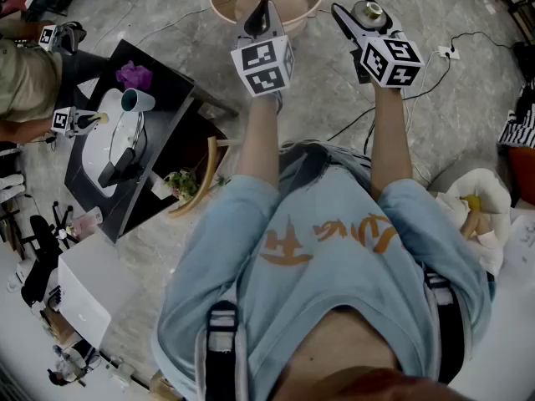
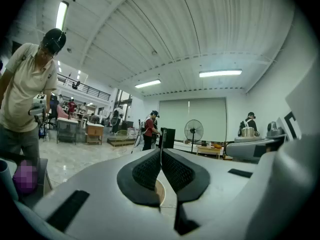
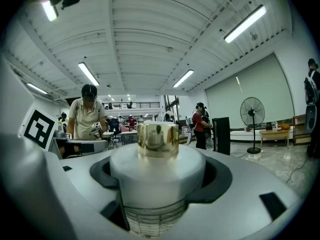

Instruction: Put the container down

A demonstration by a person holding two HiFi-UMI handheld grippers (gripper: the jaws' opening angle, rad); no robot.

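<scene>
The container [image 3: 157,176] is a white round jar with a shiny gold cap [image 3: 158,140]. It sits between the black pads [image 3: 102,173] of my right gripper [image 3: 157,184], which is shut on its body. In the head view the same container [image 1: 369,11] shows in the right gripper [image 1: 361,17], held level above the floor, well out in front of me. My left gripper [image 1: 262,11] is beside it on the left. Its ribbed pads [image 2: 150,170] meet with nothing between them, so the left gripper [image 2: 161,168] is shut and empty.
A round beige basin [image 1: 224,7] stands on the floor just beyond both grippers. At the left a black table [image 1: 171,86] carries a white tray [image 1: 107,128] and a teal cup [image 1: 134,100], and another person [image 1: 25,82] works there. Cables and a power strip [image 1: 443,53] lie at the right.
</scene>
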